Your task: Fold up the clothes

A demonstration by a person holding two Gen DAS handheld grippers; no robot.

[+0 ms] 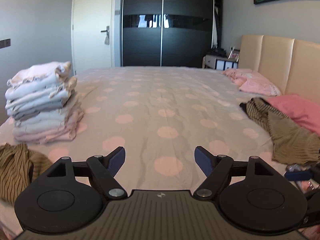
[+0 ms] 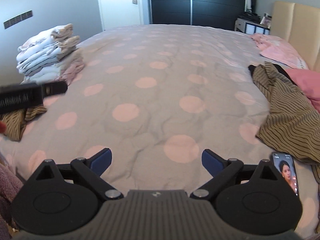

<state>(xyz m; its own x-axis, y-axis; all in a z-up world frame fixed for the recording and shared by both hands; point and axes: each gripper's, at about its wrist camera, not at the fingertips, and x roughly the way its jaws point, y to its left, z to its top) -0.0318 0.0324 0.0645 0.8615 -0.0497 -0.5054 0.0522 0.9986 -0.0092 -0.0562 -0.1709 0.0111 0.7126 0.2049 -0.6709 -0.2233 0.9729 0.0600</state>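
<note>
A stack of folded white and pink clothes (image 1: 43, 104) stands at the bed's left side; it also shows in the right wrist view (image 2: 51, 54). An unfolded brown striped garment (image 1: 284, 130) lies crumpled at the right (image 2: 288, 112). Another brown striped garment (image 1: 16, 170) lies at the near left (image 2: 18, 118). My left gripper (image 1: 160, 160) is open and empty above the bedspread. My right gripper (image 2: 157, 162) is open and empty above the bedspread. Part of the left gripper's body (image 2: 30, 95) shows at the left of the right wrist view.
The bed has a grey bedspread with pink dots (image 1: 160, 104). Pink pillows (image 1: 252, 82) and a pink blanket (image 1: 300, 110) lie by the beige headboard (image 1: 280, 64). A lit phone (image 2: 286, 172) lies near the right gripper. A dark wardrobe (image 1: 166, 24) and door stand behind.
</note>
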